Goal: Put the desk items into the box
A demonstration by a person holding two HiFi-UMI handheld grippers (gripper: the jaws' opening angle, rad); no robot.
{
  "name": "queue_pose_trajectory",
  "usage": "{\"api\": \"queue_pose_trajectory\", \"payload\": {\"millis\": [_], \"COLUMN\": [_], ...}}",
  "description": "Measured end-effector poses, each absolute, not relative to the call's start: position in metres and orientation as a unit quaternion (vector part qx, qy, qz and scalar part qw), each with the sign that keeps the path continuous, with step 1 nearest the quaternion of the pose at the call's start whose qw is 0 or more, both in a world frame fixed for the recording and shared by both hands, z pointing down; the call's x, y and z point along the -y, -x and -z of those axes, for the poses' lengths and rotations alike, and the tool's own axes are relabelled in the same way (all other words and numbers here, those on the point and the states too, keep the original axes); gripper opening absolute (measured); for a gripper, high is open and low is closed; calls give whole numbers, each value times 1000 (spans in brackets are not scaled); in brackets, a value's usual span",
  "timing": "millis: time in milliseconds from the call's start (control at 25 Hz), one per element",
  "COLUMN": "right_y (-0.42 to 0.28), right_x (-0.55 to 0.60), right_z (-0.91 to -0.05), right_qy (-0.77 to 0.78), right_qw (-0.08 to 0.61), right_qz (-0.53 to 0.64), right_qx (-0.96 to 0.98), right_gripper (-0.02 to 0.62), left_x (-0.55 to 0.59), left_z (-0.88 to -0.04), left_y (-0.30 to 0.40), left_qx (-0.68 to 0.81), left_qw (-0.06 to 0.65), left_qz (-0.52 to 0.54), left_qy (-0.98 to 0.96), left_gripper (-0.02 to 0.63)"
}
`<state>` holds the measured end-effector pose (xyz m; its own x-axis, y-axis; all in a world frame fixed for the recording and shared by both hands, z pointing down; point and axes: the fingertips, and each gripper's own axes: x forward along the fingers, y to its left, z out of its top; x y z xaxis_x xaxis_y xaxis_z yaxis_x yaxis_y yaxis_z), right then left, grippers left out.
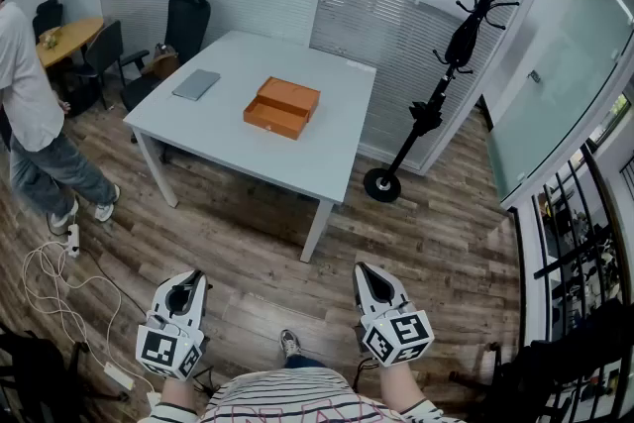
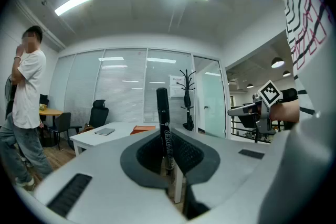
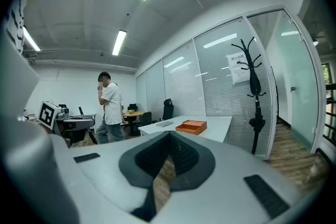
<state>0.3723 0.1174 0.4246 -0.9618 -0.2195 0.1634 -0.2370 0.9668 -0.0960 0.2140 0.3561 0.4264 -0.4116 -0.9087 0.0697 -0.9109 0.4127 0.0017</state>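
An open orange box (image 1: 282,107) lies on the white table (image 1: 327,154), with a grey notebook (image 1: 196,84) further left on it. Both grippers hang low near my body, well short of the table. In the left gripper view, my left gripper (image 2: 169,162) is shut on a black marker (image 2: 164,123) that stands upright between the pads. My left gripper (image 1: 185,292) and right gripper (image 1: 369,274) point toward the table. In the right gripper view, the right gripper (image 3: 167,160) is shut with nothing in it; the orange box (image 3: 191,126) shows far ahead.
A person (image 1: 30,114) stands at the left by a round wooden table (image 1: 64,35). A black office chair (image 1: 183,15) is behind the white table and a black coat rack (image 1: 446,64) to its right. White cables (image 1: 50,282) lie on the wood floor at the left.
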Motion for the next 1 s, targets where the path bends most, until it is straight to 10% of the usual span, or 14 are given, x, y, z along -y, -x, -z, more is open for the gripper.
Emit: {"api": "queue_pose_trajectory", "payload": {"millis": [1000], "right_y": [-257], "right_x": [0], "right_z": [-438], "right_qy": [-36], "right_qw": [81], "right_qz": [-70], "right_qx": [994], "right_gripper": [28], "left_x": [-258], "left_z": [-437], "left_y": [-133], "left_qx": [877], "left_qw": [41], "left_qz": [-20], "left_qy": [-478], "left_gripper": [34]}}
